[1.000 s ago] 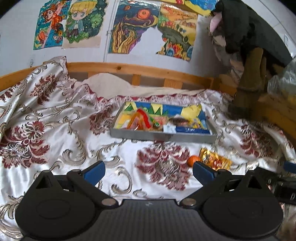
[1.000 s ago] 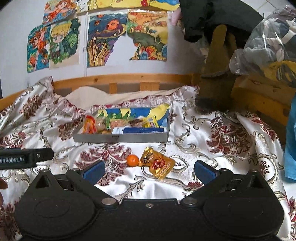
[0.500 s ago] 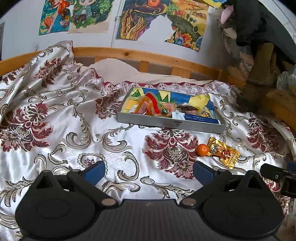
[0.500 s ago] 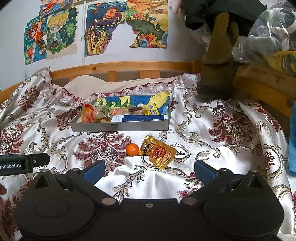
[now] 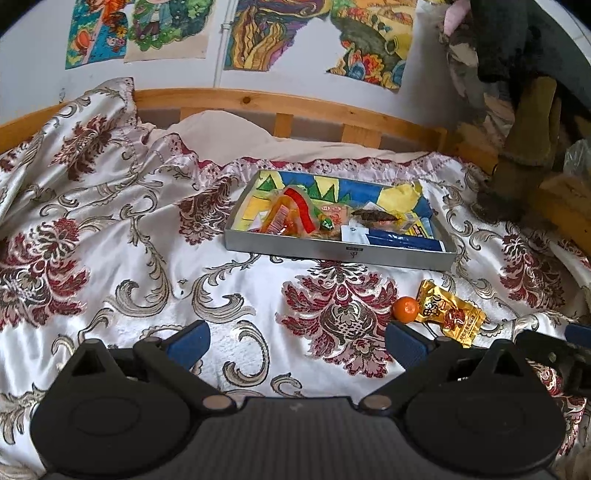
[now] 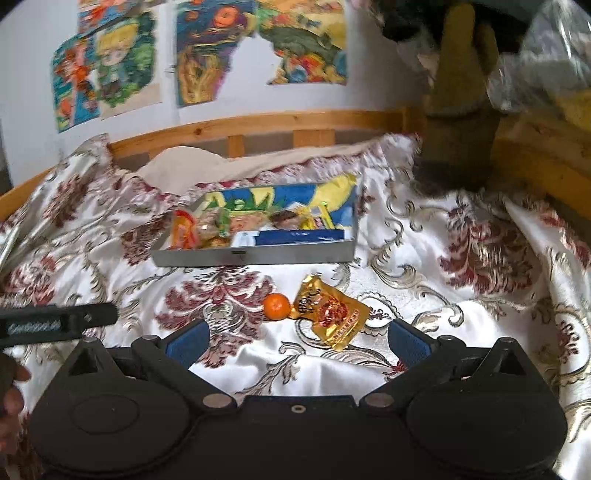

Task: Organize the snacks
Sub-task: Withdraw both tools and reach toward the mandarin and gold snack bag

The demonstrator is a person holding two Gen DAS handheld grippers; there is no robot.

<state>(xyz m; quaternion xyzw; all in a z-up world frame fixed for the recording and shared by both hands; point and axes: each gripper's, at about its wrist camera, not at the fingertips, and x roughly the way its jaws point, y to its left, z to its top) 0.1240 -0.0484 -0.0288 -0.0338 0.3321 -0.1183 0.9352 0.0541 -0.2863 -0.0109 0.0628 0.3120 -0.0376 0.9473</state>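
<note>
While both pairs of blue-padded fingers stand spread wide with nothing between them, the left gripper and the right gripper hover low over a bed spread with a shiny white satin cover patterned in dark red flowers and grey-gold scrolls. Just ahead of the right gripper, between its fingers, lie a small round orange fruit and a crinkled gold foil snack packet with red print, the two touching or nearly so; from the left gripper they sit ahead and to its right, the fruit just beyond the right fingertip and the packet beside it. Farther ahead of both rests a shallow grey rectangular tray with a blue and yellow lining, holding mixed wrapped snacks. Beyond the tray runs a wooden bed rail, and behind that a white wall with colourful cartoon drawings.
</note>
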